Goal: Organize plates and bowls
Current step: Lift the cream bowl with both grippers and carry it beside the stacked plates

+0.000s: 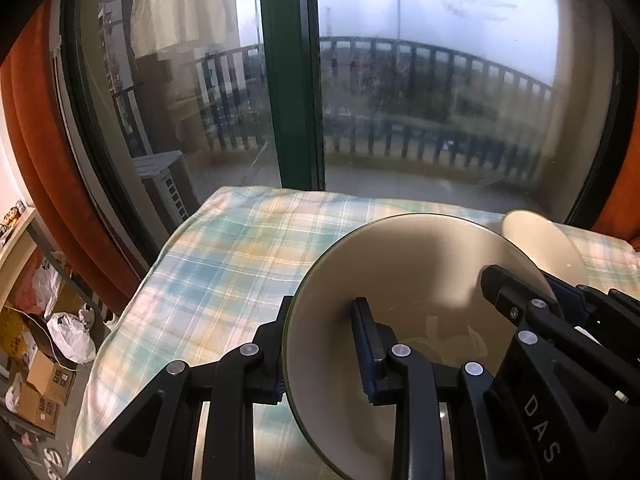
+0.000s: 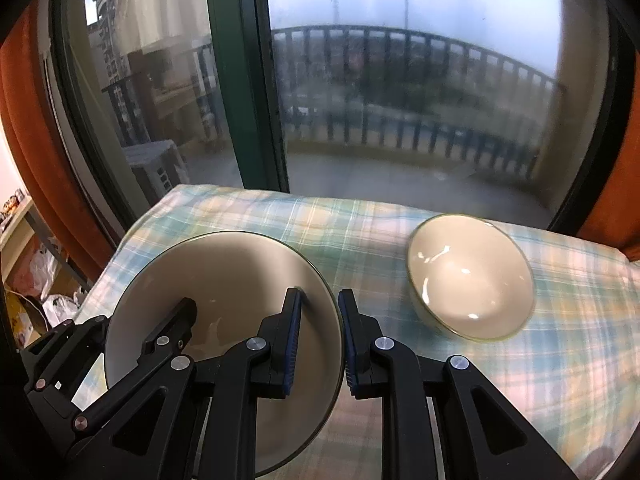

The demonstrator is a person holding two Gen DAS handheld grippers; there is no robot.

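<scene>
A wide cream bowl [image 1: 420,272] [image 2: 224,272] with a thin dark rim is held from both sides over the plaid cloth [image 1: 224,248] [image 2: 360,224]. My left gripper [image 1: 323,308] is shut on its left rim, one finger inside and one outside. My right gripper [image 2: 320,300] is shut on the opposite rim in the same way. Each wrist view shows the other gripper's finger reaching into the bowl. A smaller, deeper cream bowl [image 2: 470,276] [image 1: 540,240] rests upright on the cloth to the right, apart from both grippers.
The cloth-covered table ends at a large window with a green frame [image 1: 292,80] and a balcony behind it. Orange curtains [image 1: 36,128] hang at both sides. Left of the table, boxes [image 1: 48,380] and plastic bags [image 1: 72,336] lie on the floor.
</scene>
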